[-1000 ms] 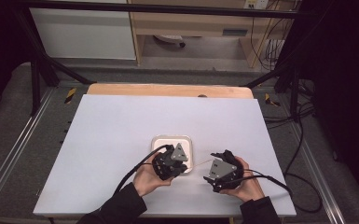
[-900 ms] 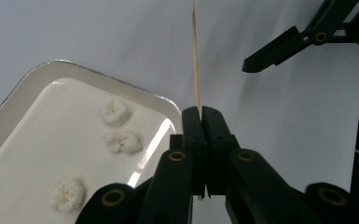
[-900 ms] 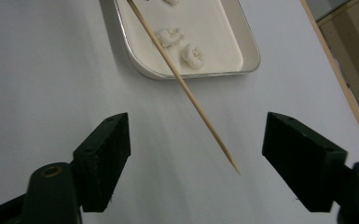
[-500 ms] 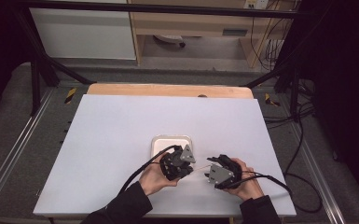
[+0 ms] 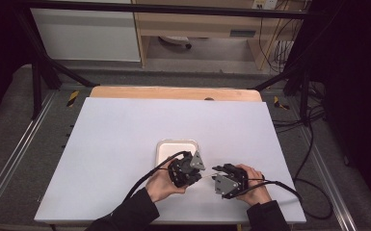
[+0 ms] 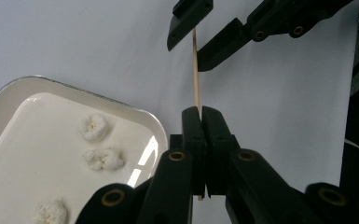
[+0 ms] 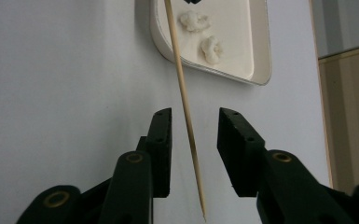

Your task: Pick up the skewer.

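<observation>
You have a thin wooden stick (image 6: 196,70) pinched in your left claw (image 6: 201,114). That claw is shut tight on the stick, with both black pads pressed together around it. The stick runs from there across to your right claw (image 7: 193,135).

I can see no brand, label or writing on the things here that I can read.

Since the earlier pictures, your left hand (image 5: 161,185) has slid a little toward the near edge of the tabletop (image 5: 125,130), off the tray (image 5: 176,146) and closer to your right hand (image 5: 253,187). Your right hand is in about the same spot.

Your right claw has just been closing. The stick sits in the gap between its two pads, with its pointed tip showing low down in the right gripper view. The pads do not squeeze it yet; there is space on both sides, so this claw is about half open. In the left gripper view it looks like one pad may be near the stick, but that is hard to tell from there.

The white tray lies on the tabletop just beyond your left claw. It holds small white fluffy lumps (image 6: 93,127), three in the left gripper view. They look like bits of cotton or popcorn, though I am not sure which. The stick is up above the tabletop, just beside the tray.
</observation>
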The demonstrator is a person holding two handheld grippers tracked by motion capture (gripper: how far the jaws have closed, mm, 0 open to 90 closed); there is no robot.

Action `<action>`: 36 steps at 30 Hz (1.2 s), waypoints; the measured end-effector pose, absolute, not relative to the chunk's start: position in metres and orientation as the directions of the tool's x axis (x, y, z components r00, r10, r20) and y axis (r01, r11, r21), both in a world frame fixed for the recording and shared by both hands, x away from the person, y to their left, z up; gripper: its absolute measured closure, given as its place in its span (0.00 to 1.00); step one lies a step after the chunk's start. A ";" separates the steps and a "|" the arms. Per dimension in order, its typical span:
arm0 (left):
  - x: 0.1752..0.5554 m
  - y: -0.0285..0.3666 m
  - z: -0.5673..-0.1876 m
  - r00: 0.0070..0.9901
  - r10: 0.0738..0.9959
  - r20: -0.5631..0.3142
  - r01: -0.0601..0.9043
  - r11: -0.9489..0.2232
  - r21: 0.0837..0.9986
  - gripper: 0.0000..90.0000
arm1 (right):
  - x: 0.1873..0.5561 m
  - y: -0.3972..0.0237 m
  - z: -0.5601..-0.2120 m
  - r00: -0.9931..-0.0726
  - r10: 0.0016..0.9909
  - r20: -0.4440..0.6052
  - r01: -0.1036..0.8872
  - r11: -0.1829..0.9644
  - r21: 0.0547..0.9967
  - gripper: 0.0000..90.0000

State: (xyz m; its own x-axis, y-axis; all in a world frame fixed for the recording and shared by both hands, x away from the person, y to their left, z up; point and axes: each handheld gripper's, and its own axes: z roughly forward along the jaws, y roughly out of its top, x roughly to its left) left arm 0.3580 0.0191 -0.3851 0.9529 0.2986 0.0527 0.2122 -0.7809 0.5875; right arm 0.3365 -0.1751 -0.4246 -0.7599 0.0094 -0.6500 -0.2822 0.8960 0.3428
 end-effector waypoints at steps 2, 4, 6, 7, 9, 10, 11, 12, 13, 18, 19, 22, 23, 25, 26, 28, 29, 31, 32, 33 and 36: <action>0.358 0.019 -0.385 0.953 0.298 0.051 0.212 -0.781 0.587 0.99 | 0.336 -0.175 -0.425 -0.756 -0.008 -0.655 -0.295 0.897 0.330 0.80; 0.358 0.019 -0.385 0.955 0.293 0.050 0.210 -0.784 0.584 0.99 | 0.336 -0.175 -0.425 -0.756 -0.016 -0.655 -0.299 0.898 0.324 0.83; 0.357 0.019 -0.385 0.956 0.290 0.051 0.207 -0.786 0.583 0.99 | 0.337 -0.176 -0.425 -0.757 -0.022 -0.653 -0.303 0.897 0.322 0.86; 0.357 0.019 -0.385 0.956 0.289 0.050 0.207 -0.785 0.583 0.99 | 0.337 -0.176 -0.425 -0.759 -0.025 -0.651 -0.306 0.896 0.322 0.87; 0.356 0.019 -0.385 0.956 0.288 0.050 0.206 -0.785 0.585 0.99 | 0.336 -0.176 -0.425 -0.763 -0.030 -0.646 -0.308 0.895 0.323 0.89; 0.357 0.019 -0.385 0.957 0.287 0.048 0.206 -0.784 0.586 0.99 | 0.336 -0.176 -0.425 -0.762 -0.036 -0.647 -0.313 0.894 0.320 0.90; 0.357 0.019 -0.385 0.957 0.285 0.046 0.205 -0.784 0.586 0.99 | 0.336 -0.176 -0.425 -0.759 -0.050 -0.649 -0.324 0.894 0.311 0.93; 0.356 0.019 -0.386 0.957 0.286 0.048 0.205 -0.784 0.586 0.99 | 0.336 -0.176 -0.425 -0.759 -0.050 -0.649 -0.324 0.894 0.311 0.93; 0.356 0.019 -0.386 0.957 0.286 0.047 0.205 -0.785 0.585 0.99 | 0.336 -0.176 -0.425 -0.759 -0.052 -0.649 -0.326 0.893 0.309 0.94; 0.357 0.019 -0.386 0.958 0.284 0.047 0.204 -0.784 0.586 0.99 | 0.335 -0.176 -0.426 -0.751 -0.080 -0.655 -0.350 0.890 0.292 0.98; 0.357 0.019 -0.386 0.957 0.286 0.046 0.205 -0.783 0.587 0.99 | 0.334 -0.176 -0.426 -0.759 -0.078 -0.646 -0.344 0.891 0.296 0.98; 0.358 0.020 -0.385 0.958 0.284 0.041 0.208 -0.785 0.583 0.99 | 0.333 -0.176 -0.426 -0.751 -0.087 -0.655 -0.354 0.889 0.289 0.99; 0.359 0.020 -0.385 0.957 0.287 0.032 0.216 -0.786 0.579 0.99 | 0.333 -0.176 -0.426 -0.749 -0.089 -0.657 -0.358 0.888 0.287 0.99; 0.361 0.020 -0.386 0.955 0.295 0.019 0.233 -0.791 0.565 0.98 | 0.333 -0.175 -0.426 -0.747 -0.102 -0.657 -0.369 0.886 0.282 0.99; 0.362 0.021 -0.386 0.954 0.301 0.012 0.243 -0.791 0.562 0.98 | 0.333 -0.174 -0.426 -0.747 -0.101 -0.657 -0.364 0.889 0.278 0.99; 0.363 0.021 -0.387 0.951 0.309 0.017 0.251 -0.803 0.541 0.89 | 0.333 -0.173 -0.426 -0.746 -0.104 -0.657 -0.360 0.894 0.267 0.99; 0.363 0.021 -0.387 0.950 0.310 0.015 0.255 -0.806 0.535 0.86 | 0.334 -0.173 -0.426 -0.747 -0.104 -0.656 -0.357 0.896 0.264 0.99; 0.364 0.021 -0.388 0.950 0.311 0.009 0.260 -0.810 0.526 0.84 | 0.333 -0.173 -0.427 -0.750 -0.104 -0.653 -0.351 0.900 0.259 0.99; 0.364 0.020 -0.388 0.950 0.313 0.008 0.264 -0.815 0.516 0.84 | 0.334 -0.172 -0.427 -0.747 -0.113 -0.655 -0.354 0.901 0.249 0.99; 0.364 0.019 -0.389 0.950 0.312 0.009 0.265 -0.822 0.503 0.83 | 0.334 -0.171 -0.426 -0.744 -0.121 -0.657 -0.361 0.900 0.243 0.99; 0.365 0.015 -0.392 0.952 0.306 0.025 0.262 -0.852 0.453 0.83 | 0.333 -0.170 -0.426 -0.744 -0.127 -0.656 -0.364 0.901 0.238 0.99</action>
